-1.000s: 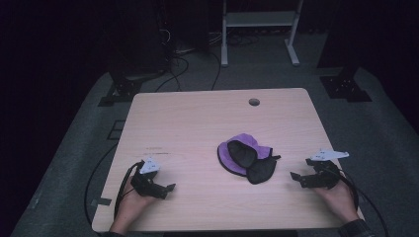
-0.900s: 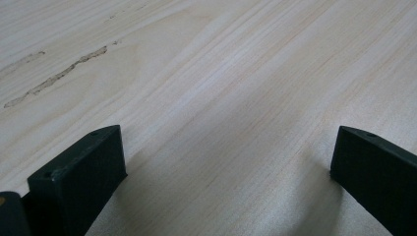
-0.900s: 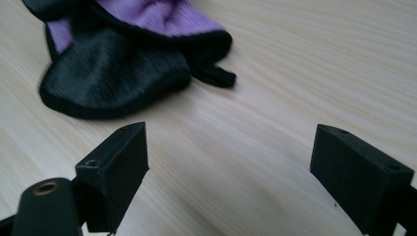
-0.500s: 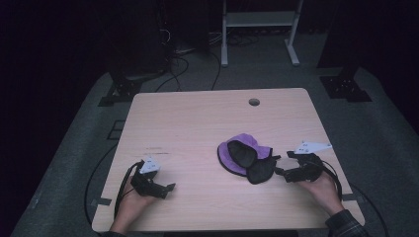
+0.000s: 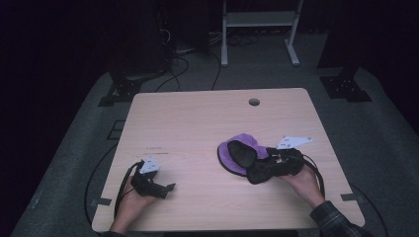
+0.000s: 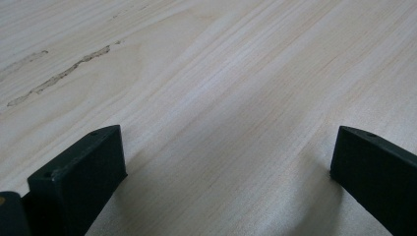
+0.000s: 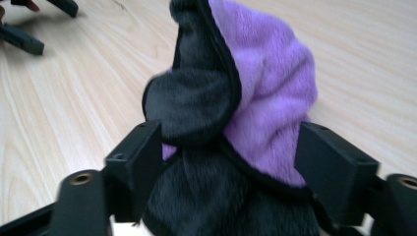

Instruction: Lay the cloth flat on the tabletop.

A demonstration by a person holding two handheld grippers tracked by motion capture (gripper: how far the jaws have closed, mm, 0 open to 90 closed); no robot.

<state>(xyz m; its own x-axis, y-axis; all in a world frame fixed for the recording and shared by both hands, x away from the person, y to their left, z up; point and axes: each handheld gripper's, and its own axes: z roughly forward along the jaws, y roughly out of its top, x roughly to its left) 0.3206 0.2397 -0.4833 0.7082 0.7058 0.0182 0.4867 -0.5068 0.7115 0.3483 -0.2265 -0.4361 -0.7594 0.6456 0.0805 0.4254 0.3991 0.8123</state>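
A plush cloth, purple on one side and black on the other, lies bunched on the right half of the wooden table. My right gripper reaches it from the right. In the right gripper view the cloth fills the gap of the right gripper, and both pads touch its folds. These jaws have just been closing with the cloth between them. My left gripper rests near the front left corner, open over bare wood. In its own view the left gripper has nothing between the jaws.
A round cable hole sits near the table's far edge. Behind the table a white frame stand rises from the floor, with cables and black stand feet beside it. The room around is dark.
My right gripper has moved left across the table onto the cloth, and its jaws now stand around it. The left hand has stayed put.
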